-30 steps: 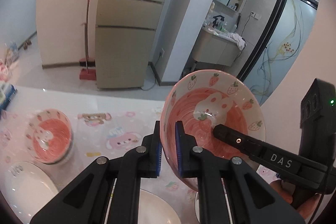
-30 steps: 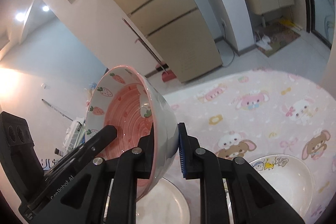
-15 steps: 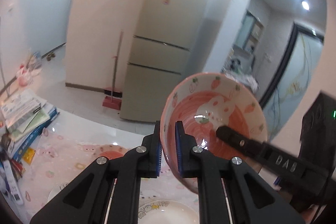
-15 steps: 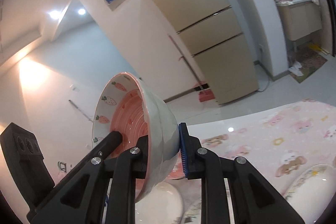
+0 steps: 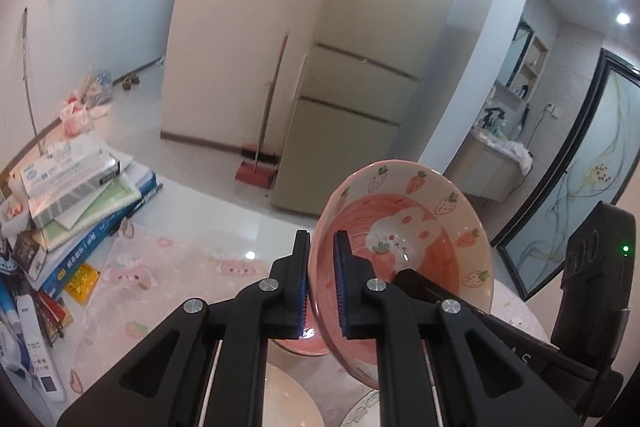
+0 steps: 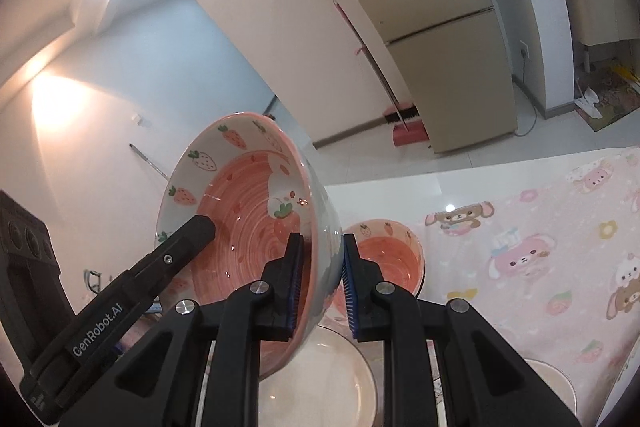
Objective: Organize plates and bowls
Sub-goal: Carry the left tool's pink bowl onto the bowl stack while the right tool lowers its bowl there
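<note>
Carrying the strawberry bowl (image 5: 404,239) tilted in the air above the table, both grippers pinch its rim — the left gripper (image 5: 320,291) on one side, the right gripper (image 6: 320,283) on the opposite side. Nesting it well probably means levelling it first, then lowering it into the second bowl (image 6: 384,251) near the table's far edge. A white plate (image 6: 320,383) lies just below, and a pile of books (image 5: 76,195) crowds the table's left corner.

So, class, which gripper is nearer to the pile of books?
Left. The left gripper clamps the strawberry bowl on the rim facing the pile of books. The right gripper clamps the opposite rim, beyond the bowl.
</note>
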Available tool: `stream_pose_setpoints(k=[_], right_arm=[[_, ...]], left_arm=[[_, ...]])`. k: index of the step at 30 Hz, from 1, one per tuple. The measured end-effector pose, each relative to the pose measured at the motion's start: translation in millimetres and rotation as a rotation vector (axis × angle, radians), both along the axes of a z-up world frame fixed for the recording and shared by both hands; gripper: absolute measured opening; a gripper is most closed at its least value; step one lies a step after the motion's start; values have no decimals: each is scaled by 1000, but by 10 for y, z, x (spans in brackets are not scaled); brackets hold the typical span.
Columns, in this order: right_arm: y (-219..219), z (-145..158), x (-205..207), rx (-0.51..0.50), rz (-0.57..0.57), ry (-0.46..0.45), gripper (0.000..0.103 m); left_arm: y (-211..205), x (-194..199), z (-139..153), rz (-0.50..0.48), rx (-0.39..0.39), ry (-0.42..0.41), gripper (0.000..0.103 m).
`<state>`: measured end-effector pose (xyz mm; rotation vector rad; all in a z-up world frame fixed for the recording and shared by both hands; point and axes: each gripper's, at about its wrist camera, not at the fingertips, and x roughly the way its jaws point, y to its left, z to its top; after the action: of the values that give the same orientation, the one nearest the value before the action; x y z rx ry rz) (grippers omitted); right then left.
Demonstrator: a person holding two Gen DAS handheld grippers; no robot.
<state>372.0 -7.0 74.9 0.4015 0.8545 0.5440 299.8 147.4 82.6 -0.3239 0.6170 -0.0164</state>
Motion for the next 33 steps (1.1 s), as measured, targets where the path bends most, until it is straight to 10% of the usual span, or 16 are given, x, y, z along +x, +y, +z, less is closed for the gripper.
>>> stream_pose_setpoints(k=[17, 33], right_arm=[[179, -711, 345, -164, -77, 49, 21], [501, -884, 273, -344, -33, -89, 22]], left_arm=[[-34, 504, -809, -31, 63, 190, 10], [61, 601, -1019, -5, 100, 226, 12]])
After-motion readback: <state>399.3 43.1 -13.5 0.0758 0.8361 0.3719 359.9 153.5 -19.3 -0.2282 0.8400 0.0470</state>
